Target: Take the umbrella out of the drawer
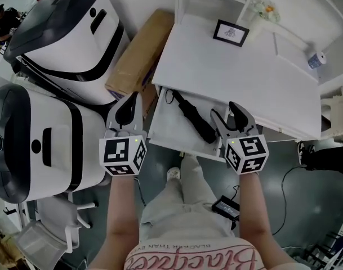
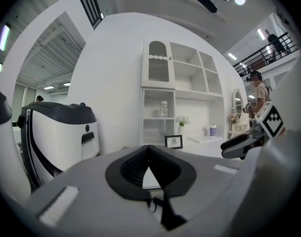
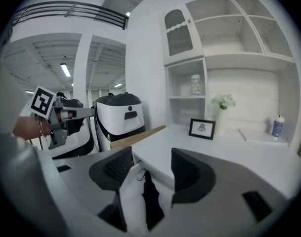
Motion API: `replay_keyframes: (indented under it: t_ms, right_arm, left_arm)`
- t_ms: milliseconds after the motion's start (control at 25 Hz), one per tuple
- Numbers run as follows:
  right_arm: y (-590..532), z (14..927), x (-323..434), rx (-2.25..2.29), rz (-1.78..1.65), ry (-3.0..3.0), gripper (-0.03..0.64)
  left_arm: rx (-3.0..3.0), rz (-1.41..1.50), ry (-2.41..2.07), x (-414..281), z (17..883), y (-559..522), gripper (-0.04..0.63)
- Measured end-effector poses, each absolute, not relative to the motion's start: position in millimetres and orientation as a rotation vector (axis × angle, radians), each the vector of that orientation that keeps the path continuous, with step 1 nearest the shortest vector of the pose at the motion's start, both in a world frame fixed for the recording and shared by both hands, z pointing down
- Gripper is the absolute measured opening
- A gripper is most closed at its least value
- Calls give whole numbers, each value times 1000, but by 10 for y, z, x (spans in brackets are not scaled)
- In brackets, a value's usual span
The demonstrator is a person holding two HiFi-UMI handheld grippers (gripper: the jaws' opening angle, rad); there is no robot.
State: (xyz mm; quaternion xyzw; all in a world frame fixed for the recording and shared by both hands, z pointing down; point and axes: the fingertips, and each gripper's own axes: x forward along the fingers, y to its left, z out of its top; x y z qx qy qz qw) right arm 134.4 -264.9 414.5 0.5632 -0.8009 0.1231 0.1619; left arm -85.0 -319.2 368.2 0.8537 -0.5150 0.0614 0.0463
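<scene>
A black folded umbrella lies slantwise in the open white drawer under the white desk. My right gripper hovers over the drawer's right end, open, its jaws standing apart above the umbrella's near end without touching it. In the right gripper view the umbrella shows below the gap of that gripper, lying on the drawer floor. My left gripper is at the drawer's left side, outside it, shut with nothing held; its tips meet.
Two large white-and-black machines stand at the left, a cardboard box between them and the desk. On the desk are a picture frame and a cup. Cables lie on the floor at the right.
</scene>
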Motion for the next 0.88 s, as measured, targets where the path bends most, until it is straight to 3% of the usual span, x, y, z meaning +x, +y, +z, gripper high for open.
replay_keyframes:
  t_ms: [880]
  right_arm:
    - [-3087, 6029, 1191, 1143, 719, -2091, 230]
  left_arm:
    - [2493, 326, -1541, -651, 4453, -3828, 9]
